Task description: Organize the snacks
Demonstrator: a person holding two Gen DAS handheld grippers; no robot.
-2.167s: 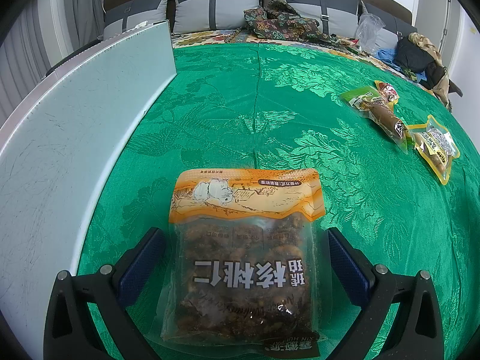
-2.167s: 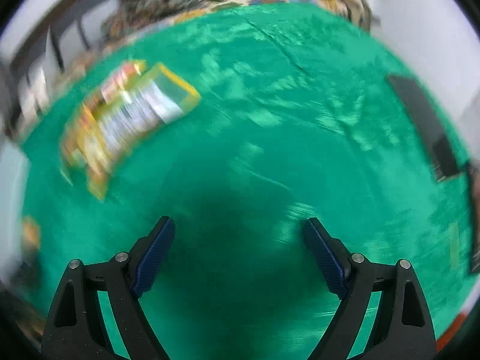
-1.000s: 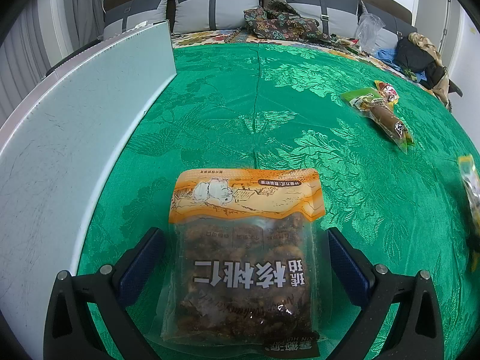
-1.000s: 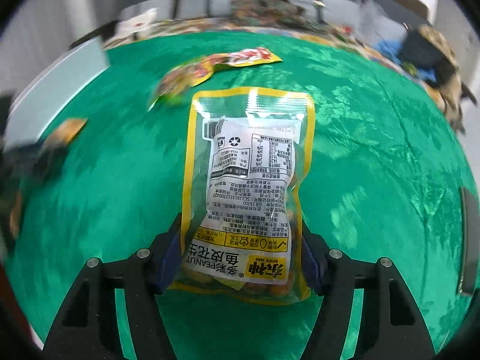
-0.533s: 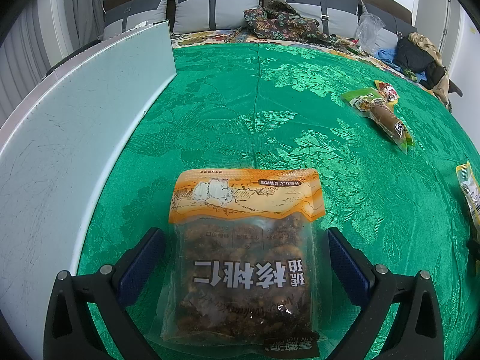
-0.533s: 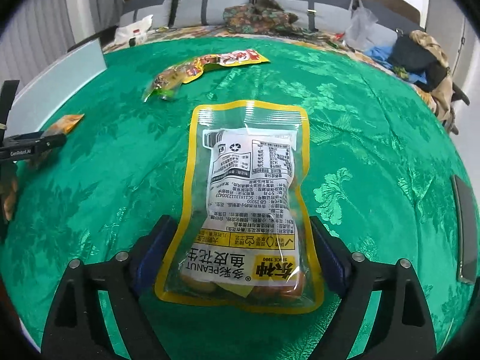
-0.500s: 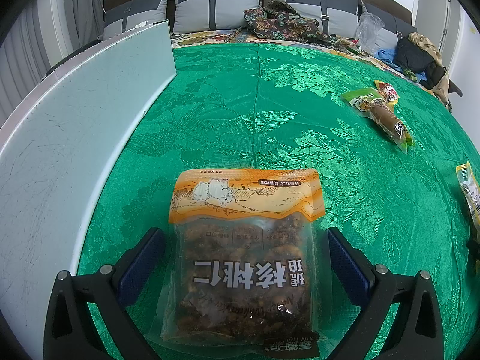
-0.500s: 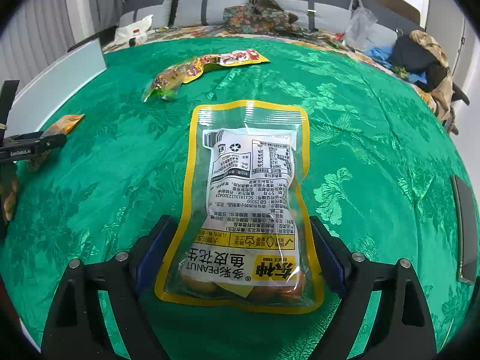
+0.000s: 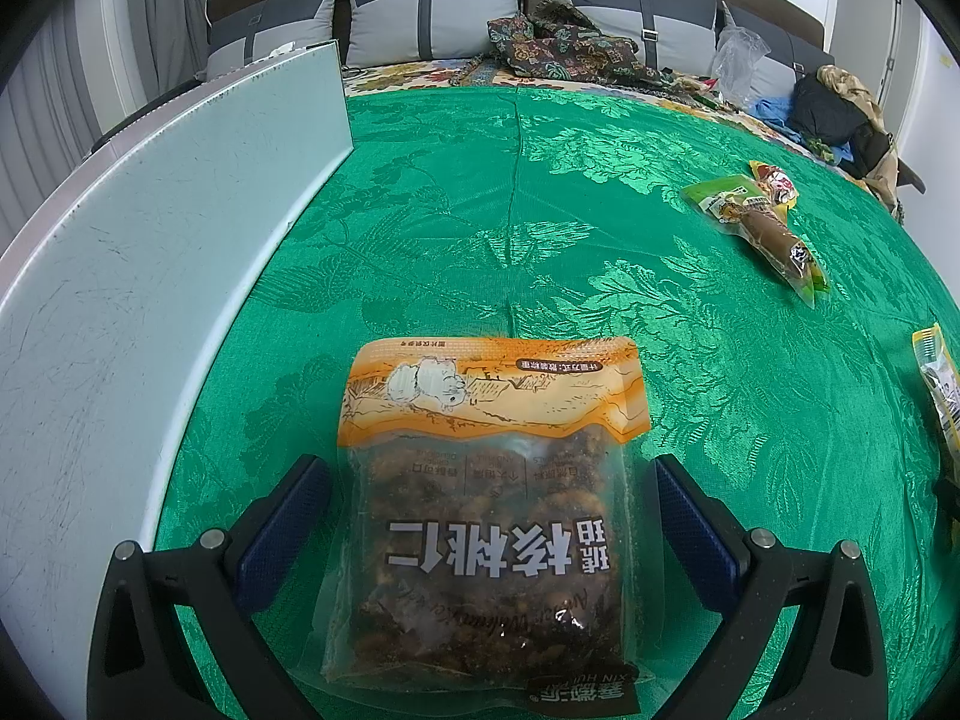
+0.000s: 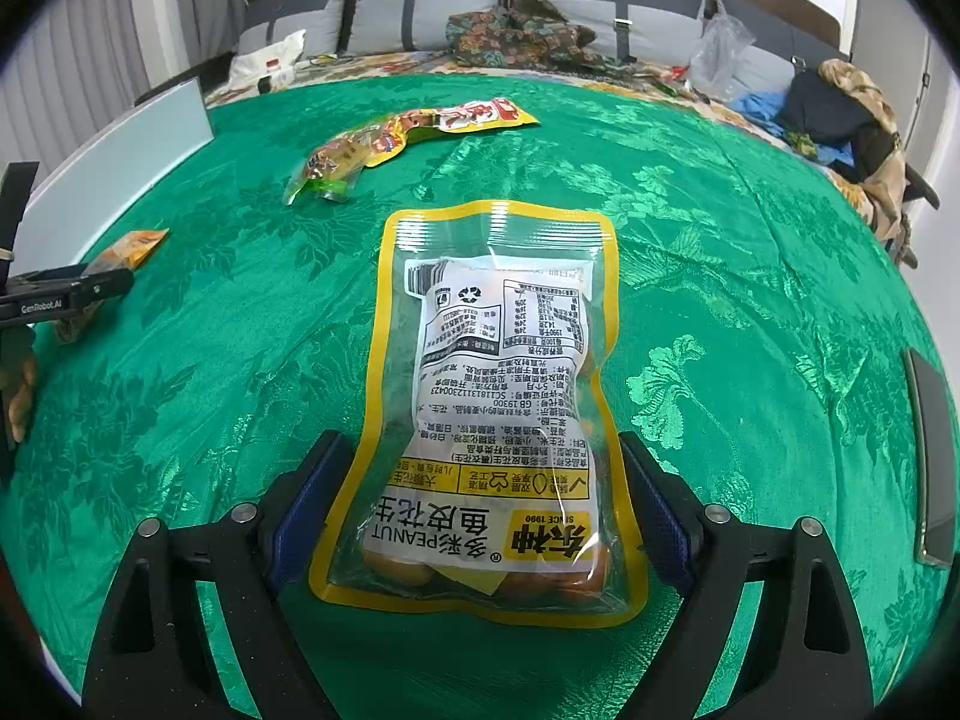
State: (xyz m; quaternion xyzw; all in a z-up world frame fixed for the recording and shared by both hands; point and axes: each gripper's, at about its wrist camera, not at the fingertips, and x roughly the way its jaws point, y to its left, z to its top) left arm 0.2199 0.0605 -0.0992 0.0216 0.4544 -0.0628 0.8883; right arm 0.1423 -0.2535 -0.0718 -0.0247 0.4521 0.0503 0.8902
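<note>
A clear walnut bag with an orange top [image 9: 492, 516] lies flat on the green cloth [image 9: 540, 210]. My left gripper [image 9: 486, 468] is open around its lower half, the blue pads a little off both edges. In the right wrist view a yellow-edged peanut bag [image 10: 498, 396] lies label side up on the cloth. My right gripper [image 10: 480, 441] is open, one finger at each side of the bag's lower end and neither pressing on it. The peanut bag's edge [image 9: 939, 384] shows at the far right of the left wrist view. The left gripper's body [image 10: 60, 294] shows at the right view's left edge.
A green-packed sausage snack [image 9: 762, 228] and a red-and-yellow pack [image 9: 774, 180] lie further back on the cloth. A pale board [image 9: 150, 240] runs along the left side. A dark flat object [image 10: 930, 450] lies at the right edge. Cushions and clothes fill the back.
The right gripper carried the peanut bag from beside the sausage packs nearer to the walnut bag, then spread its jaws off it. The left gripper and walnut bag stayed still.
</note>
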